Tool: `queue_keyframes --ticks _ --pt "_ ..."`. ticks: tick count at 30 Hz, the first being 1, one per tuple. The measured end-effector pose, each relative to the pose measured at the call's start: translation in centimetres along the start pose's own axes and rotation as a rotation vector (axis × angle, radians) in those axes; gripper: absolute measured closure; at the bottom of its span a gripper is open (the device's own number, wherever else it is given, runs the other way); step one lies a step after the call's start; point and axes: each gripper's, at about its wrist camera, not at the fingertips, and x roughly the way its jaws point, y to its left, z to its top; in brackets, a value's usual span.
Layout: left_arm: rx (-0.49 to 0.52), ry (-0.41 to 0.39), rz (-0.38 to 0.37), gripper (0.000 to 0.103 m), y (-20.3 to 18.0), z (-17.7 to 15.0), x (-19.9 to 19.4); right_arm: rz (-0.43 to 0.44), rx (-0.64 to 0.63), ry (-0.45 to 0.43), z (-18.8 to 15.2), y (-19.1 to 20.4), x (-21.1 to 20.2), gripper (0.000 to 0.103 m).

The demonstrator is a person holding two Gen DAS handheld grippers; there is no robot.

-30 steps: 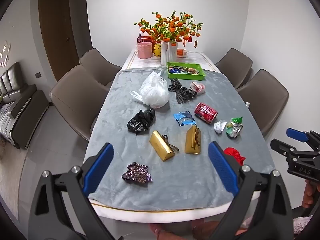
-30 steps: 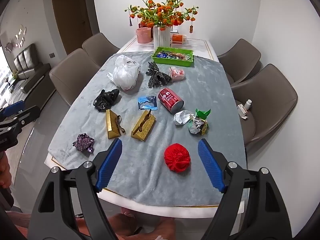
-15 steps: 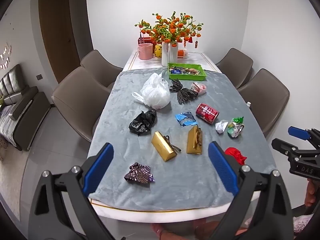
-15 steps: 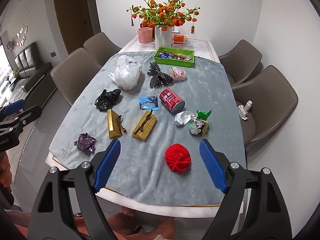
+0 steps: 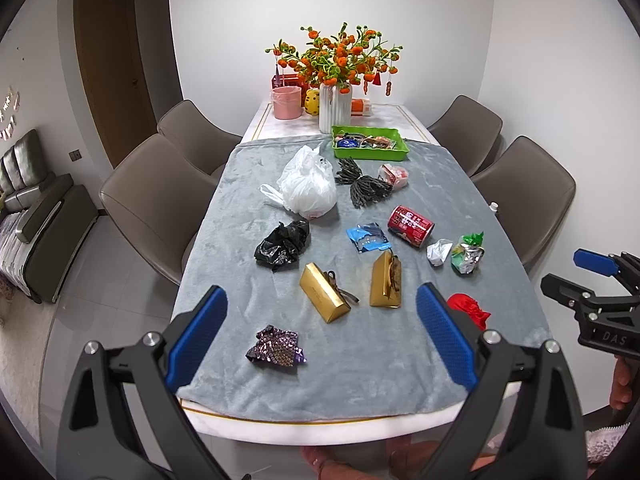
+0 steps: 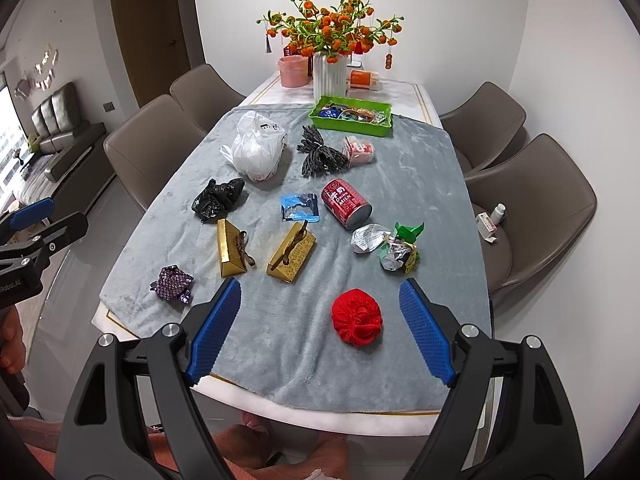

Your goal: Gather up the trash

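Trash lies scattered over the grey plush cloth [image 5: 248, 236] covering the surface. From the left wrist view we see our left gripper [image 5: 320, 332] with its fingers spread wide and empty, hovering over the near edge; between them sit a crumpled purple foil wrapper [image 5: 275, 346], two gold gift boxes with ribbons [image 5: 324, 298], a wadded black plastic bag [image 5: 284, 244] and a torn blue packet [image 5: 368, 237]. A green plastic tray [image 5: 370, 147] at the far end already holds some scraps.

From the right wrist view, our right gripper [image 6: 320, 330] is likewise wide open and holds nothing, with a red fabric rosette [image 6: 357, 317] just ahead of it. A red drink can [image 6: 346, 202] lies on its side; we judge it could roll if nudged. Thin wrappers may slip from the fingers, and a low pinch could snag the plush cloth and drag its neighbours.
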Motion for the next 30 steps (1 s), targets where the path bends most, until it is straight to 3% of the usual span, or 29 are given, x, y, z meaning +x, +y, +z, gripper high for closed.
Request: queue_keyframes --ticks 30 --pt "0.003 0.003 0.005 0.008 -0.12 -0.05 0.10 -0.001 -0.006 -0.001 0.29 -0.24 0.28 0.024"
